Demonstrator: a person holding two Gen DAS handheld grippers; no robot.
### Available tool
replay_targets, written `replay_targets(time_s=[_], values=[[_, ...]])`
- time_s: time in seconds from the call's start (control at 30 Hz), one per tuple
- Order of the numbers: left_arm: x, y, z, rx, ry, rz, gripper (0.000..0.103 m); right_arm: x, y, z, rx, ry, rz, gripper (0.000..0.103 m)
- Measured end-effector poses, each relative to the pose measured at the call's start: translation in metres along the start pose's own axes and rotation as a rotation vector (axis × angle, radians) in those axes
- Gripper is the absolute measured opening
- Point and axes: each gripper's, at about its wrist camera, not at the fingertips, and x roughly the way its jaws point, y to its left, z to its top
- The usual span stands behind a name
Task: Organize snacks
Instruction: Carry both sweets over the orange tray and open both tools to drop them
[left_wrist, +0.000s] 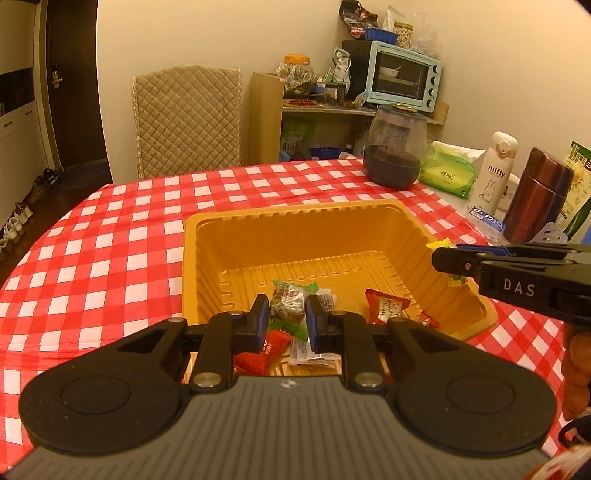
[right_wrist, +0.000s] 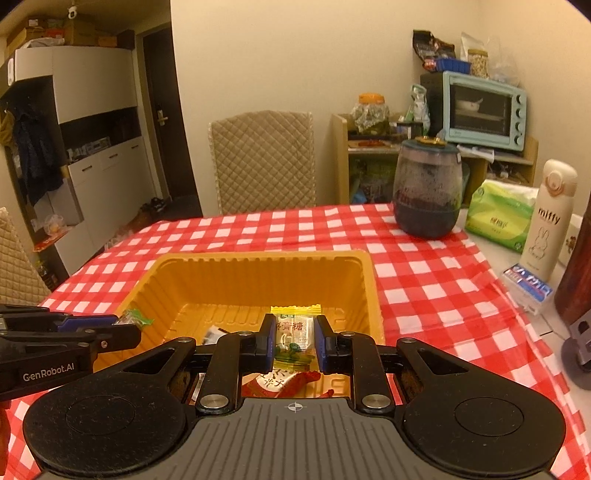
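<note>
Green snack: your left gripper (left_wrist: 287, 317) has its pads closed on a green-wrapped packet (left_wrist: 290, 301), held over the near part of the tray (left_wrist: 207, 236).
Yellow snack: your right gripper (right_wrist: 294, 341) is clamped on a yellow-wrapped candy (right_wrist: 294, 332), also above the tray's near part, toward its right wall.
Tray: orange plastic, sitting on the checked cloth (left_wrist: 110, 236) near the table's front edge, about mid-width.
In the tray: a red packet (left_wrist: 386, 308) lies on the floor toward the right; another red one (left_wrist: 273, 349) and a clear-wrapped one (left_wrist: 308, 352) lie by the near wall, under your left gripper.
Grippers together: both hover over the tray, close but apart, left on the left side and right on the right.
Table's far right: a dark jar (left_wrist: 395, 146), a green tissue pack (left_wrist: 448, 173), a white miffy bottle (left_wrist: 493, 173) and a brown flask (left_wrist: 535, 195).
</note>
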Motion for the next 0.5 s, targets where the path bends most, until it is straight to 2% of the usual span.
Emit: replay_targets(time_s=[0.2, 0.23, 0.3, 0.5], values=[[0.0063, -0.0005, 0.0020, -0.005, -0.003, -0.014, 0.020, 0.0047, 0.0009, -0.0002, 0.003, 0.009, 0.010, 0.022], [0.0073, -0.0005, 0.0025, -0.007, -0.007, -0.018, 0.021, 0.0049, 0.0009, -0.0003, 0.004, 0.009, 0.010, 0.022], [0.0082, 0.0014, 0.0031, -0.019, -0.022, -0.017, 0.031, 0.0048, 0.0006, -0.0006, 0.007, 0.010, 0.012, 0.022], [0.0048, 0.0093, 0.0006, -0.009, -0.013, 0.024, 0.032, 0.0051, -0.0035, -0.0014, 0.028, 0.015, 0.023, 0.022]])
